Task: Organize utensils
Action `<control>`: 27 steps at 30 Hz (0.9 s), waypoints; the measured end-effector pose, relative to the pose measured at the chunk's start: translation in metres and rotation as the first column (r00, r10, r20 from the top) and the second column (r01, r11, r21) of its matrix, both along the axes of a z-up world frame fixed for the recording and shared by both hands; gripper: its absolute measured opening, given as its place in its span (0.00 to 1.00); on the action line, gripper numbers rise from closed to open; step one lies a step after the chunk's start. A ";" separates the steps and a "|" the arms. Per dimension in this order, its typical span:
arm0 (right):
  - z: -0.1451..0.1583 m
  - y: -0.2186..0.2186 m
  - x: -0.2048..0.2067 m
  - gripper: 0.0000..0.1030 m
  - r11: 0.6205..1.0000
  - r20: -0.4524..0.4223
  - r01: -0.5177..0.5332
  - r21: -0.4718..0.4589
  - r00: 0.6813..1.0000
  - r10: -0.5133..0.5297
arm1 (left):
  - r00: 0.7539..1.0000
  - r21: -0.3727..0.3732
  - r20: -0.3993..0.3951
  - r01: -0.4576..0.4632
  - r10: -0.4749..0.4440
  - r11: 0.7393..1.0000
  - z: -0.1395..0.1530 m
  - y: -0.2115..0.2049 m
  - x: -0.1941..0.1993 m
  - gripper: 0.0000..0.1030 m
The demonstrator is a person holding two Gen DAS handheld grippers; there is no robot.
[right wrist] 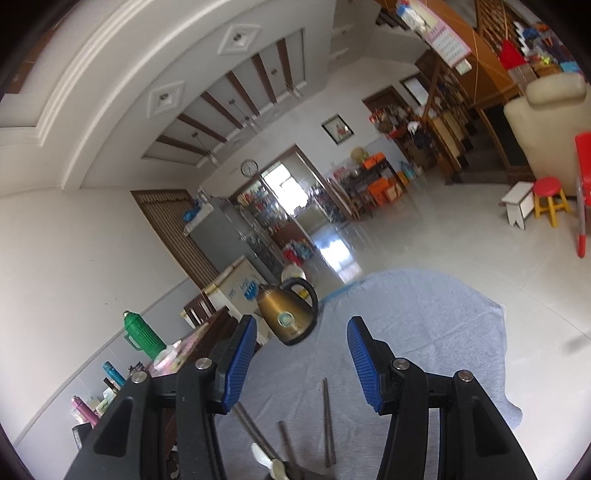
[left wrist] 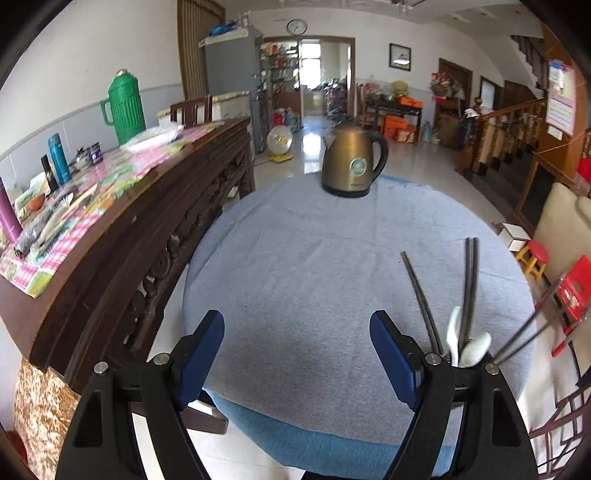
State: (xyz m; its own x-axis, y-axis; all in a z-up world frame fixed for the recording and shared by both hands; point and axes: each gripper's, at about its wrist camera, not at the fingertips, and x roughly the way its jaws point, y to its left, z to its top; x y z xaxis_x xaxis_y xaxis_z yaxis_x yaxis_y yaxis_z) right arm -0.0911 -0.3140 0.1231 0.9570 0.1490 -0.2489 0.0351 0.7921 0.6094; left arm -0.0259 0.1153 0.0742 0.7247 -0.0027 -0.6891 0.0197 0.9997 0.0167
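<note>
Tabletop: the round tabletop (left wrist: 295,258) was covered with a grey cloth over a blue under-layer that showed at the near edge; the cloth lay lightly creased.
Kettle: a brass-coloured electric kettle (left wrist: 352,162) stood upright on its dark base at the far edge of the tabletop, handle to the right in the left wrist view.
Utensils: dark chopsticks (left wrist: 471,288) and white spoons (left wrist: 467,343) stood bunched together at the near right of the tabletop, just beside the left claw's right finger; what held them was hidden. In the right wrist view the chopsticks (right wrist: 327,421) rose from the bottom edge, below and between the claw's fingers, with a white spoon (right wrist: 266,458) beside them.
Left claw: the left claw (left wrist: 297,354) hung wide apart over bare cloth, gripping nothing.
Right claw: the right claw (right wrist: 301,354) was tilted, spread wide and empty, above the utensils.
Sideboard: a carved dark wooden sideboard (left wrist: 155,229) stood just left of the tabletop, carrying a pink patterned cloth, a green thermos jug (left wrist: 123,107) and a blue flask (left wrist: 59,158).
Room: glossy pale tiled floor (left wrist: 314,144), a wall clock (left wrist: 296,26) above a doorway, a wooden staircase to the right, and a red stool (left wrist: 533,258).
</note>
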 end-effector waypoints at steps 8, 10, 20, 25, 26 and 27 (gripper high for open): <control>-0.047 -0.024 0.056 0.53 0.997 -0.135 -0.074 0.033 0.988 0.078 | 0.998 0.022 -0.057 0.019 -0.017 1.000 -0.022 -0.018 0.028 0.79; -0.060 -0.026 0.078 0.53 0.992 -0.166 -0.113 0.048 0.979 0.120 | 0.998 0.021 -0.064 0.023 -0.022 1.000 -0.025 -0.018 0.034 0.79; -0.139 0.001 0.208 0.53 0.945 -0.415 -0.295 0.140 0.849 0.327 | 0.987 -0.004 -0.156 0.023 -0.023 1.000 -0.063 -0.008 0.065 0.79; -0.165 0.046 0.264 0.53 0.911 -0.504 -0.391 0.133 0.764 0.402 | 0.982 -0.001 -0.176 0.063 -0.062 0.998 -0.074 -0.018 0.107 0.79; -0.172 0.056 0.276 0.53 0.903 -0.522 -0.410 0.130 0.746 0.414 | 0.981 -0.009 -0.184 0.065 -0.066 0.998 -0.077 -0.019 0.113 0.79; -0.179 0.065 0.284 0.53 0.898 -0.537 -0.423 0.124 0.732 0.419 | 0.978 -0.014 -0.195 0.067 -0.069 0.998 -0.080 -0.022 0.121 0.79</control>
State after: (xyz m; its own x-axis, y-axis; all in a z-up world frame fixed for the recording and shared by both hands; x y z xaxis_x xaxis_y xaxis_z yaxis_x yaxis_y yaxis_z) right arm 0.1933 -0.2494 -0.0564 0.5049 0.5008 -0.7030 0.0159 0.8090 0.5877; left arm 0.0947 0.0931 -0.0057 0.5740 -0.0531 -0.8171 0.0897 0.9960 -0.0017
